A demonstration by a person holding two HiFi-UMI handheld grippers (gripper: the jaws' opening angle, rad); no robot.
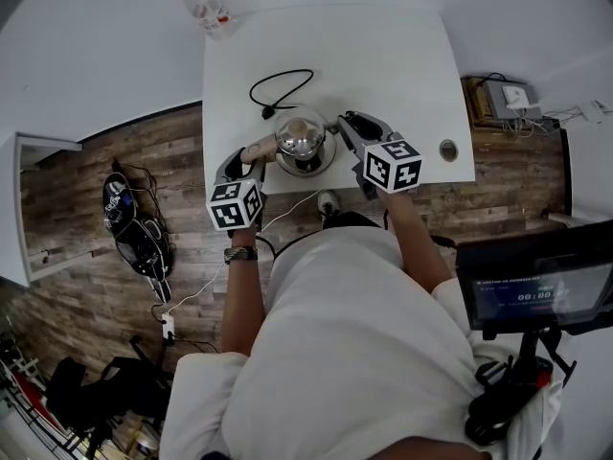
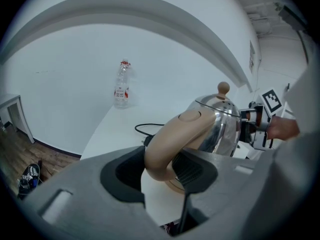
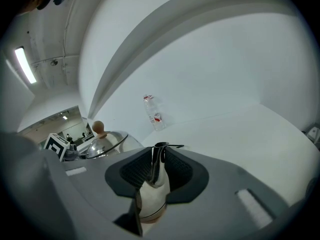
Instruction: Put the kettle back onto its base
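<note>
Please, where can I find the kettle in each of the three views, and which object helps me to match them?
Head view: kettle upper centre, at the white table's near edge.
Left gripper view: kettle right of centre, its beige handle between the jaws.
Right gripper view: kettle lower left, its spout between the jaws.
Shared landmark: the plastic bottle at the table's far corner, in all three views.
</note>
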